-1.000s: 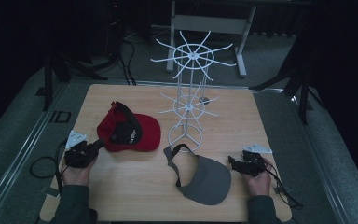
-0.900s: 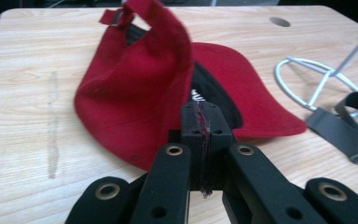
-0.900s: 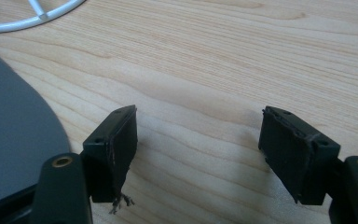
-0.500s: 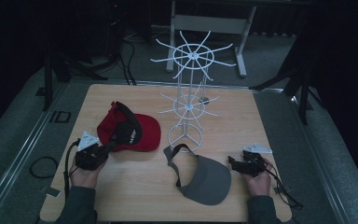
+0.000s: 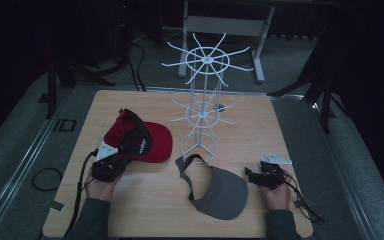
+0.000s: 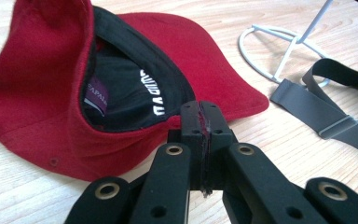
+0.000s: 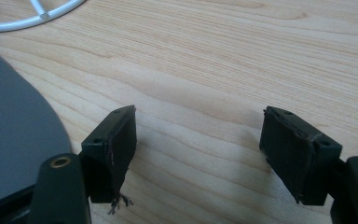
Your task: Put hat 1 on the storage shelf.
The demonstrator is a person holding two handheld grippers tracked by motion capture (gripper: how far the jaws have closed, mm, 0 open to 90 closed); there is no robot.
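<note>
- Approach step, as I judge it: left gripper [image 6: 200,116], jaws pressed together on nothing, sits at the near edge of the red cap [image 5: 142,140], which lies on the table [image 5: 280,115] left of the white wire rack [image 5: 205,95]
- Next move: jaws must spread before pinching the cap's edge; right gripper [image 7: 198,149] rests spread beside the grey visor [image 5: 220,192]
- Containers: none; rack hooks hold nothing

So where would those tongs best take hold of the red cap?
Probably the back rim of the red cap, beside the opening with its black lining. The cap lies with that edge raised toward the left tongs, which are shut just before it, so they would open and come in level from the person's side.
</note>
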